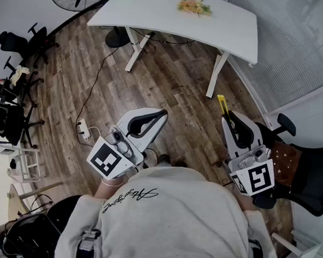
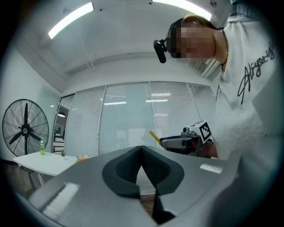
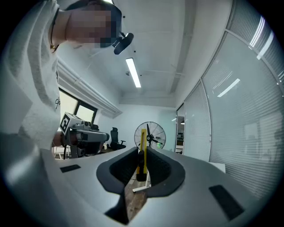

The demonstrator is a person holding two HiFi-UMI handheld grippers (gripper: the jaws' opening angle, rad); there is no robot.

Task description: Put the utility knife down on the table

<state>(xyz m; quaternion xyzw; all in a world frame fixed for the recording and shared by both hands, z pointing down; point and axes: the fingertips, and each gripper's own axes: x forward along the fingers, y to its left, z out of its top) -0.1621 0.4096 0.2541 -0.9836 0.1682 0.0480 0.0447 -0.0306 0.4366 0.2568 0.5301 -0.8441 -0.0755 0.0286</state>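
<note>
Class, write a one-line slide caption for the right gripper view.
The right gripper clamped on a yellow utility knife, with a floor fan behind it.

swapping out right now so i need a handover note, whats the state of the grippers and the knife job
Left gripper: jaws together, nothing in them, held in front of the person's body.
Right gripper: jaws shut on the yellow utility knife, which sticks out past the tips.
The white table stands some way ahead, with flowers near its far edge.
Done: the knife is in the grip.
Left: step up to the table, lay the knife on a bare part, then open the jaws.
</note>
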